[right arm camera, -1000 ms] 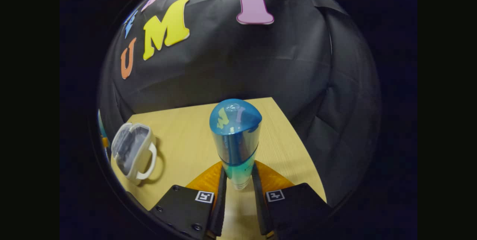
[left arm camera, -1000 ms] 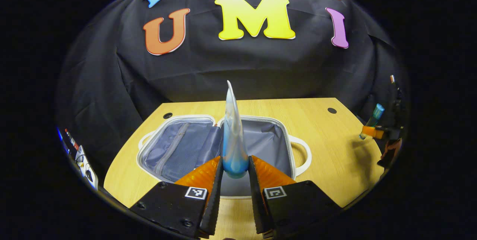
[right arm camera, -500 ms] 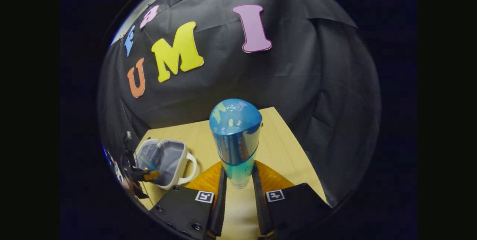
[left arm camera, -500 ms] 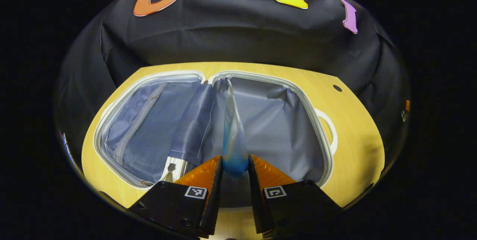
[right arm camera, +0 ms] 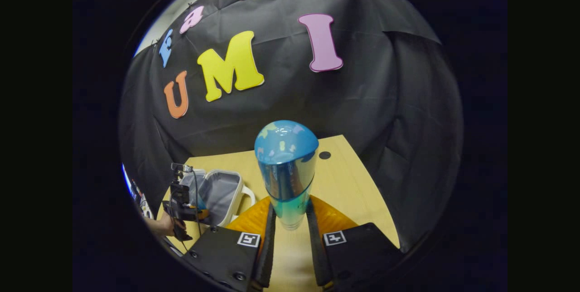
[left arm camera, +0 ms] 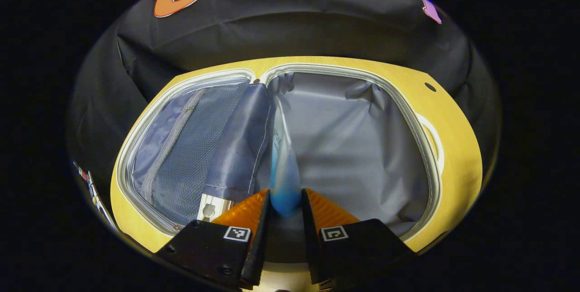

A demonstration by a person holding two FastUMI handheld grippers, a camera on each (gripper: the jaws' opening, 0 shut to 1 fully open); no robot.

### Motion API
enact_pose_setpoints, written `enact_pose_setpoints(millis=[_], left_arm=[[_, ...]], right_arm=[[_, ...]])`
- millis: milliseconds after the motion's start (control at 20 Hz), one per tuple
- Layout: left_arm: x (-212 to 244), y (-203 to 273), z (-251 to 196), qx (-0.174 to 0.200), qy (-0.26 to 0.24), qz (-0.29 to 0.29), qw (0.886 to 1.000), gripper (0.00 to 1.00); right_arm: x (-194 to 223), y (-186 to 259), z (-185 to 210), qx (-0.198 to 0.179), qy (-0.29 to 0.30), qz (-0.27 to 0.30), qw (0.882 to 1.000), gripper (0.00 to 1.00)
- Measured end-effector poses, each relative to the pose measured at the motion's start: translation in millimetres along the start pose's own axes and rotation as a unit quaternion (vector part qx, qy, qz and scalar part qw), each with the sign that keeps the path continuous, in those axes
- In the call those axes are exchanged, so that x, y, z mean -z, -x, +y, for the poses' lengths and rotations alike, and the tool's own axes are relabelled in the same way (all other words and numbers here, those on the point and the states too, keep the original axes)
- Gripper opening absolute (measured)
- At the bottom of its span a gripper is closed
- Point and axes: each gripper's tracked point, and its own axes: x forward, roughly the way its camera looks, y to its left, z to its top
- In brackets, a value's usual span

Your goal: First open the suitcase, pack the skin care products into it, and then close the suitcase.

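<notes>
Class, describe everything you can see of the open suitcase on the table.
The small white-rimmed suitcase lies fully open and flat on the pale wooden table. Both halves are lined with creased grey-blue fabric; the left half carries a zipped mesh panel, and a loose fabric divider hangs at the hinge. A white handle loop juts from its right side. The left gripper holds a blue-and-white tube over its right half.

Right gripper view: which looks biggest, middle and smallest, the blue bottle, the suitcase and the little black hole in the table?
1. Blue bottle, though it sits close to the camera, held in the right gripper, so its true size is unsure.
2. Suitcase, farther off.
3. Black hole in the table.
</notes>
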Motion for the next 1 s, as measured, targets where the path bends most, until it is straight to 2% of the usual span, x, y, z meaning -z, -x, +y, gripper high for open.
enact_pose_setpoints(millis=[50,100,200,250,300,350,500,650,700,750,800,850,950,1000], left_arm=[[-2.3,-2.5,-2.5,-0.004,-0.009,0.004,1.0,0.49],[-5.4,-3.1,-5.5,-0.006,-0.023,0.006,1.0,0.42],[-11.7,-7.7,-11.5,-0.017,-0.043,0.011,0.999,0.42],[-14.4,-9.7,-13.7,-0.022,-0.045,0.012,0.999,0.49],[-18.3,-11.4,-15.0,-0.028,-0.045,0.016,0.998,0.49],[-20.8,-13.7,-15.3,-0.033,-0.045,0.02,0.998,0.42],[-16.6,-19.7,-19.0,-0.04,-0.042,0.054,0.997,0.42],[-19.2,-28.9,-19.1,-0.048,-0.048,0.058,0.996,0.43],[-17.6,-26.8,-19.9,-0.049,-0.049,0.059,0.996,0.5],[-18.8,-25.5,-20.9,-0.049,-0.048,0.058,0.996,0.45],[-18.5,-23.9,-20.0,-0.047,-0.044,0.056,0.996,0.45],[-20.1,-21.4,-18.8,-0.048,-0.042,0.053,0.997,0.51],[-23.0,-17.9,-26.5,-0.025,-0.023,0.038,0.999,0.68],[-26.5,-12.9,-29.8,-0.015,-0.014,0.028,0.999,0.82]], right_arm=[[0.2,1.3,2.1,-0.004,0.001,0.001,1.0,0.34],[1.0,1.8,4.2,-0.008,0.001,0.002,1.0,0.34],[1.4,4.4,5.6,-0.013,0.005,0.002,1.0,0.34],[0.8,6.1,6.6,-0.016,0.006,0.002,1.0,0.34],[0.7,7.6,7.1,-0.018,0.008,0.001,1.0,0.34],[-0.5,10.3,6.8,-0.019,0.009,0.0,1.0,0.34],[-2.2,16.9,5.6,-0.021,0.015,-0.002,1.0,0.34],[4.7,21.7,1.4,-0.022,0.009,0.009,1.0,0.34],[7.7,23.2,1.1,-0.023,0.008,0.013,1.0,0.34],[9.9,23.4,1.0,-0.024,0.01,0.016,1.0,0.34],[11.9,22.5,4.0,-0.027,0.012,0.018,0.999,0.34],[13.2,23.0,7.3,-0.031,0.015,0.019,0.999,0.34],[15.3,20.1,18.9,-0.042,0.023,0.023,0.999,0.34],[16.9,17.3,27.2,-0.05,0.03,0.025,0.998,0.34]])
